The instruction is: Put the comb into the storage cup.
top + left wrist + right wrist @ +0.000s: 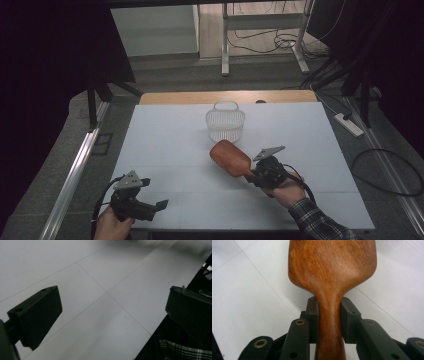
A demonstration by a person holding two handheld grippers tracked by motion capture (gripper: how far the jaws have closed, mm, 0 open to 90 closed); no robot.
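A: Your right gripper (254, 174) has the wooden hairbrush (231, 158) by the handle. In the right gripper view both pads sit flat against the narrow neck of the handle (329, 322), one on each side, jaws drawn in narrow and clamped on the wood.

B: And the brush itself, where is it for you?

A: Out in front of your right hand (289, 192), over the white table (165, 145). The paddle head points up and away to the left, toward the middle of the table, smooth wooden back facing up. From above you can just make out bristles along its lower edge.

B: Is it touching the basket?

A: No. The white mesh basket (225, 122) stands upright farther back, near the far edge, and your brush head is near it but apart from it.

B: Now your left side.

A: Your left gripper (150, 209) is down at the near left corner of the table, in your left hand (112, 225). In the left gripper view its two black jaws stand wide apart with bare white tabletop between them. It holds nothing and presses on nothing.

B: How do the two grippers sit to each other?

A: Well apart. Yours on the left is low by the near edge, yours on the right is farther in with the brush.
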